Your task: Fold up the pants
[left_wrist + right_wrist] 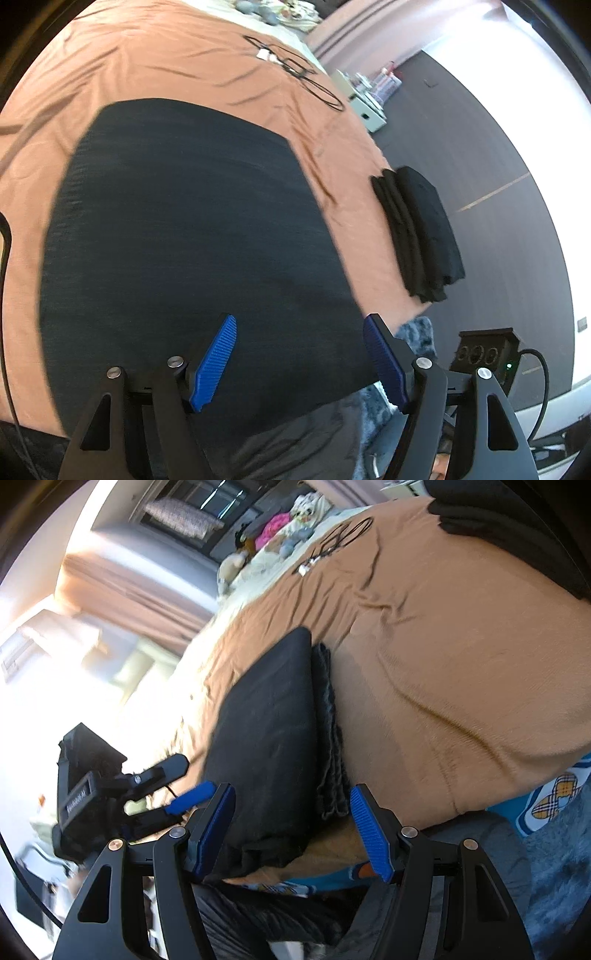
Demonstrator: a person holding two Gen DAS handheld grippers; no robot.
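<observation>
Folded pants (192, 236) flat on bed (155, 70), directly ahead of left gripper (299, 362), jaws apart, empty; right gripper (291, 830) likewise spread.

black pants (192, 229), orange-brown bedspread (155, 62), blue ribbed claw pads (216, 363), perhaps plaid-patterned sheet (554, 797)

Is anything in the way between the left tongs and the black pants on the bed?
Nothing visible. The left tongs hang open right over the black pants, with only air between. The folded black pile lies off to the side.
</observation>
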